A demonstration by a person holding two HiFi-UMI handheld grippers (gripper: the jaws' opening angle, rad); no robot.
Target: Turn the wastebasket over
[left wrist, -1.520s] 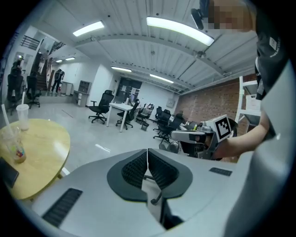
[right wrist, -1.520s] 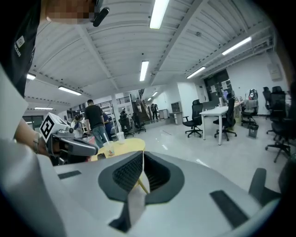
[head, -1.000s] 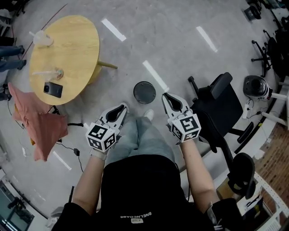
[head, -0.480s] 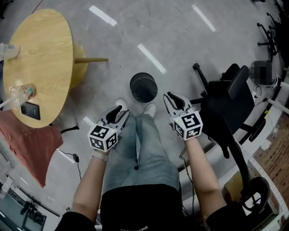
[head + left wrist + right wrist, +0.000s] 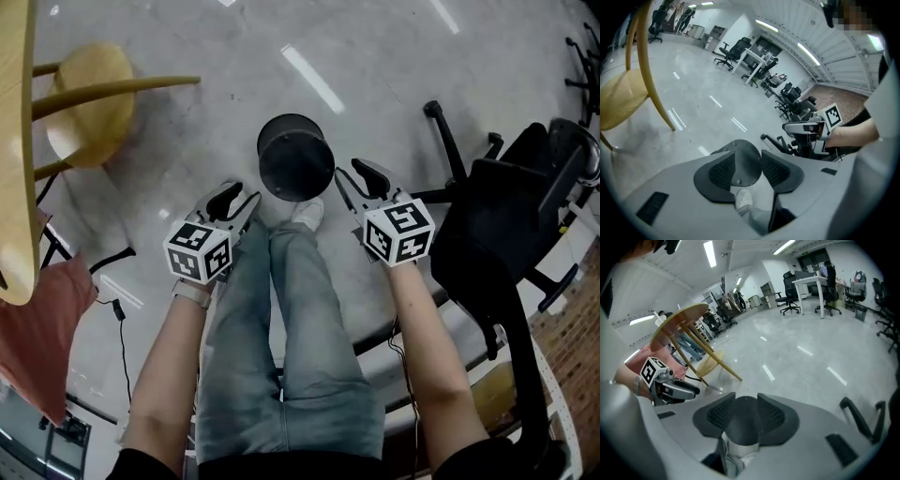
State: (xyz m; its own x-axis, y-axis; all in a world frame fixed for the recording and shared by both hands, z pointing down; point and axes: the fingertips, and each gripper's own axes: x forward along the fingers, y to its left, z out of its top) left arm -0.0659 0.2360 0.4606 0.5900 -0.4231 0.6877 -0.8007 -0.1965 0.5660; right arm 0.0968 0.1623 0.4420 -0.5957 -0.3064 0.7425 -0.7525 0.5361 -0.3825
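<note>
The black wastebasket stands on the floor between the left tongs and right tongs. Both tongs have just been opening and grip nothing. The wastebasket's inside can't be made out.

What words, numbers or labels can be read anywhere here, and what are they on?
No words, brands or numbers can be read in any view.
Left marker cube: black-and-white square patterns only, no letters or digits.
Right marker cube: the same, patterns only.
Wastebasket: plain dark surface, no label shows.
</note>
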